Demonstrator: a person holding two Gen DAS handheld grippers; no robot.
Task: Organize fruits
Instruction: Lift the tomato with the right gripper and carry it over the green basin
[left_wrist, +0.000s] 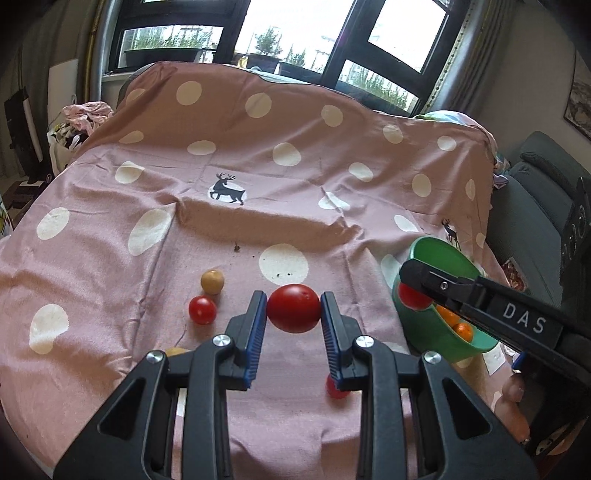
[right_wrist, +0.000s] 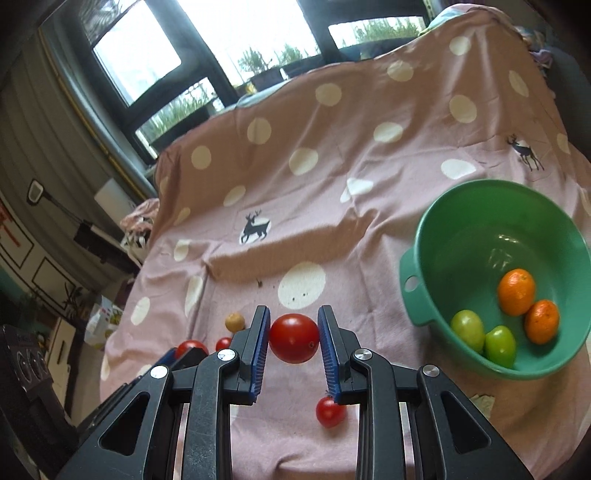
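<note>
My left gripper (left_wrist: 293, 308) is shut on a large red tomato (left_wrist: 293, 308), held above the pink dotted cloth (left_wrist: 184, 229). My right gripper (right_wrist: 293, 338) is shut on another red tomato (right_wrist: 294, 338) and shows in the left wrist view (left_wrist: 415, 291) at the near rim of the green bowl (left_wrist: 439, 254). The green bowl (right_wrist: 424, 236) holds two oranges (right_wrist: 517, 291) and two green fruits (right_wrist: 468, 328). Loose on the cloth lie a small red tomato (left_wrist: 202, 310), a yellow-brown fruit (left_wrist: 212, 281) and another small red tomato (right_wrist: 330, 411).
The cloth covers a table that slopes up toward the windows (left_wrist: 280, 33) at the back. A grey chair (left_wrist: 543, 206) stands at the right of the table. A bag and clutter (left_wrist: 74, 125) lie at the far left.
</note>
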